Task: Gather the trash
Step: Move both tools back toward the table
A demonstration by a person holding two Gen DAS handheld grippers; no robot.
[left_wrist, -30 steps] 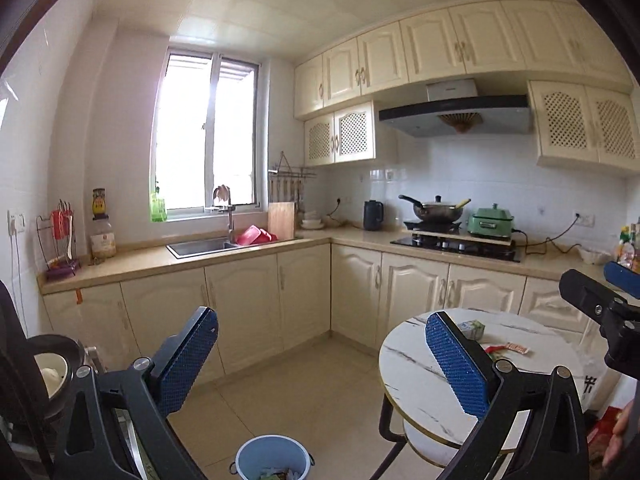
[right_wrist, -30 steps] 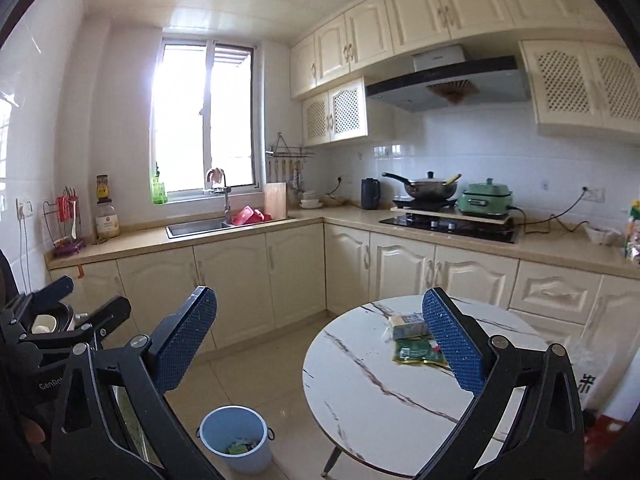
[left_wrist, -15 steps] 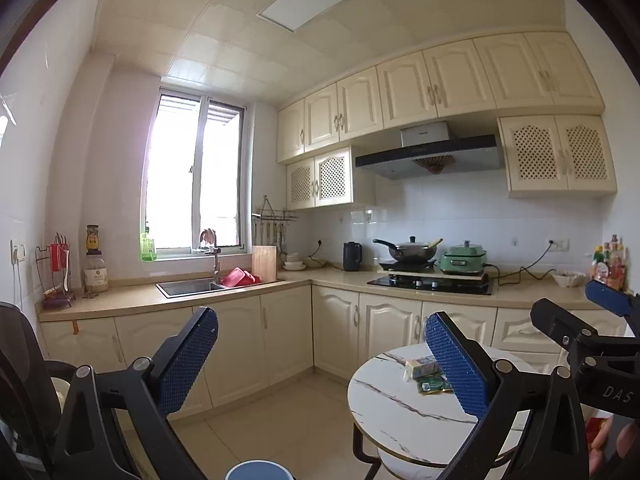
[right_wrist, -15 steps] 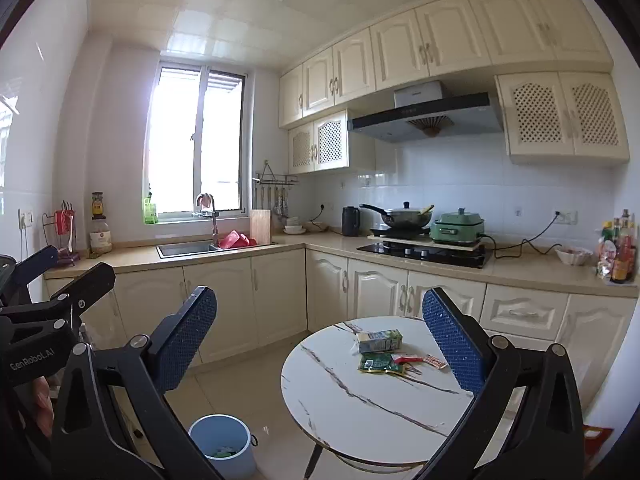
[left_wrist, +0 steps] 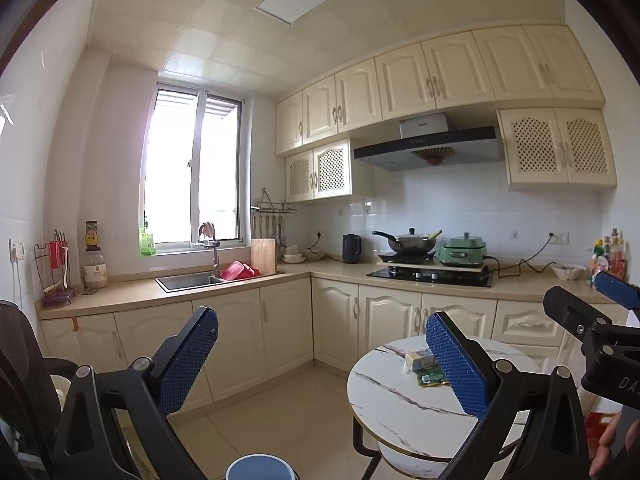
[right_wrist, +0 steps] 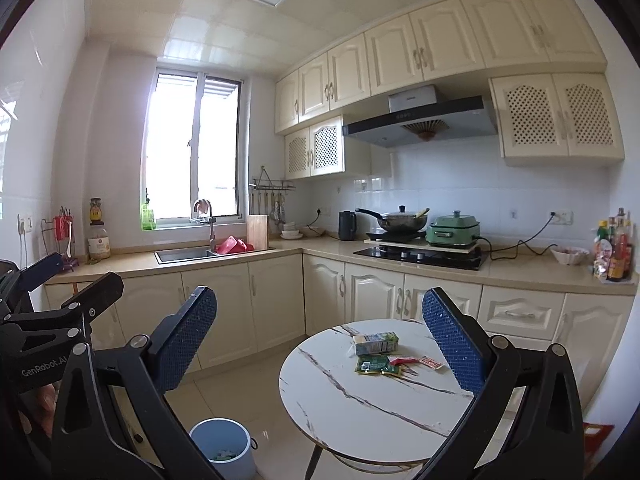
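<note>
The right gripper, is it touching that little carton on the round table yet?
Apart. In the right wrist view the right gripper is open and empty; bare round table shows between its finger and the carton.

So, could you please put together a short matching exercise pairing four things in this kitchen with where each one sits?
Things:
1. drink carton
2. blue trash bin
3. black kettle
4. green dish soap bottle

Places:
A. on the floor, left of the round marble table
B. on the window sill
C. on the round marble table, beside the wrappers
D. on the countertop, left of the wok

Pairs: 1-C, 2-A, 3-D, 4-B
</note>
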